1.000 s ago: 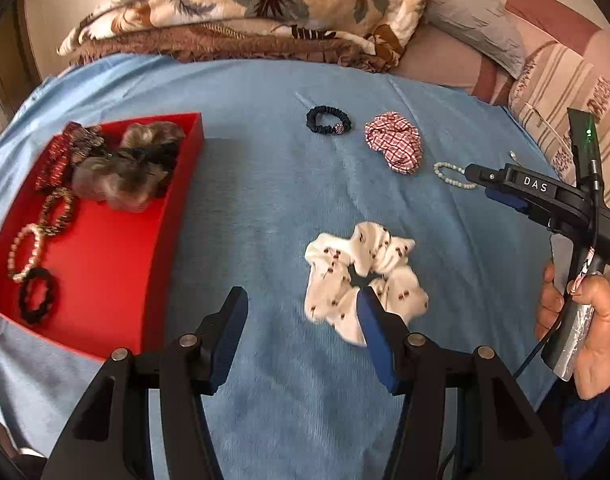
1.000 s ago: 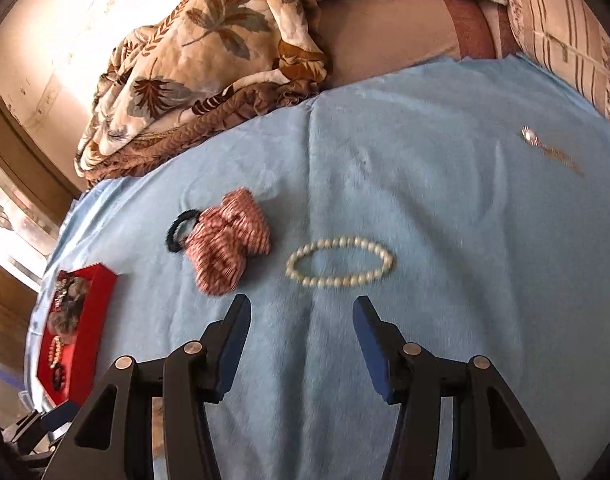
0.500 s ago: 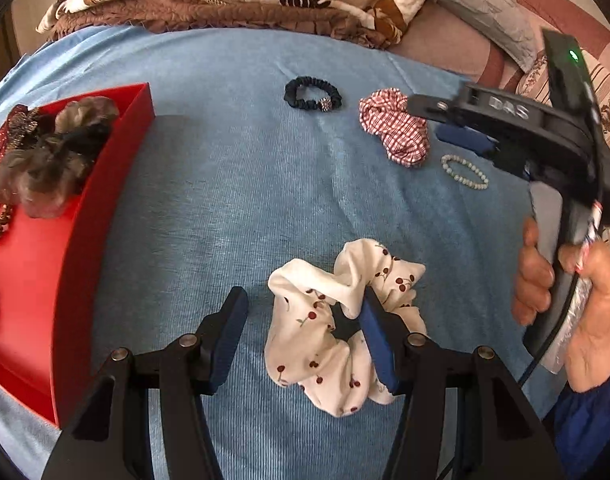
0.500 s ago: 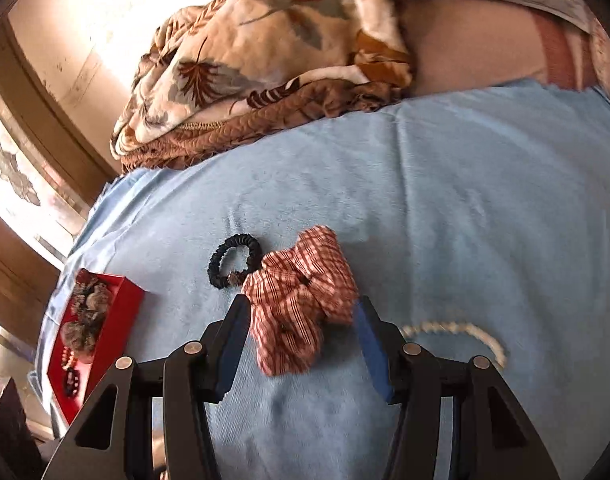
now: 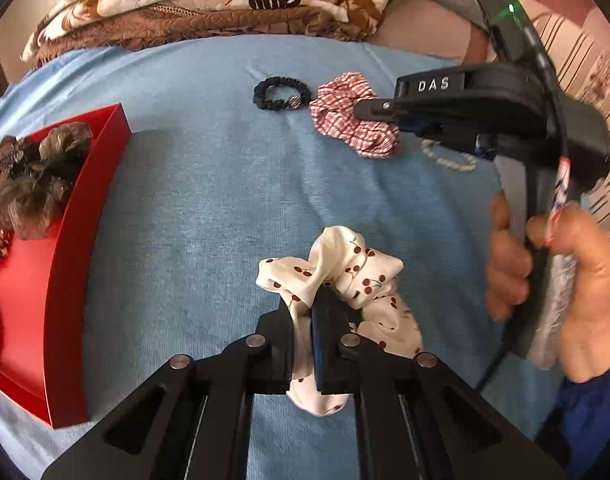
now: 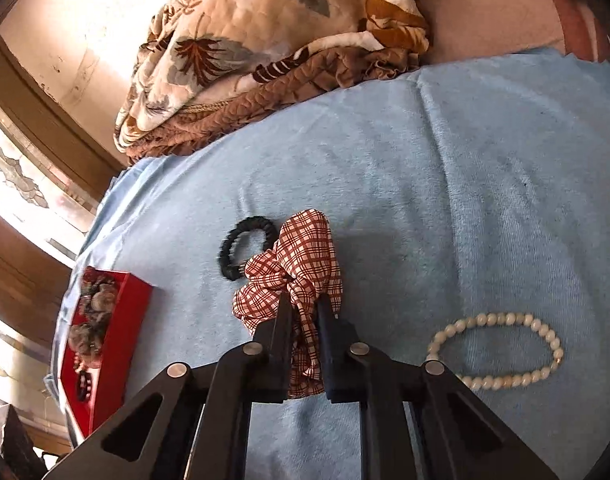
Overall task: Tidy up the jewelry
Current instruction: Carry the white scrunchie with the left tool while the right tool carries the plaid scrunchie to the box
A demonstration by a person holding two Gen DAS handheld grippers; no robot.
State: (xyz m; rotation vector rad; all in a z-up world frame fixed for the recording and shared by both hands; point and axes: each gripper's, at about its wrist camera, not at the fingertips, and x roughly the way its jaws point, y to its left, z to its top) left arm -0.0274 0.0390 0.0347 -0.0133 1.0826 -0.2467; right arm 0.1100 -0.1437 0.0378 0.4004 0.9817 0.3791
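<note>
Left claw (image 5: 311, 320) clamped on white cherry-print scrunchie (image 5: 345, 272), fabric bunched between pads, rest resting on blue bed cover (image 5: 209, 184); judged ready to lift toward red tray (image 5: 65, 280) at its left.

Right claw (image 6: 303, 320), jaws closing, pinches red checked scrunchie (image 6: 301, 256) at near edge so whole loop comes up.

Black hair tie (image 6: 241, 248) touching scrunchie, beyond-left of right claw. Pearl bracelet (image 6: 501, 352) just right, untouched.

Tray already holds furry scrunchies (image 5: 37, 184): sorting partway done. Floral quilt (image 6: 265, 52) farthest.
</note>
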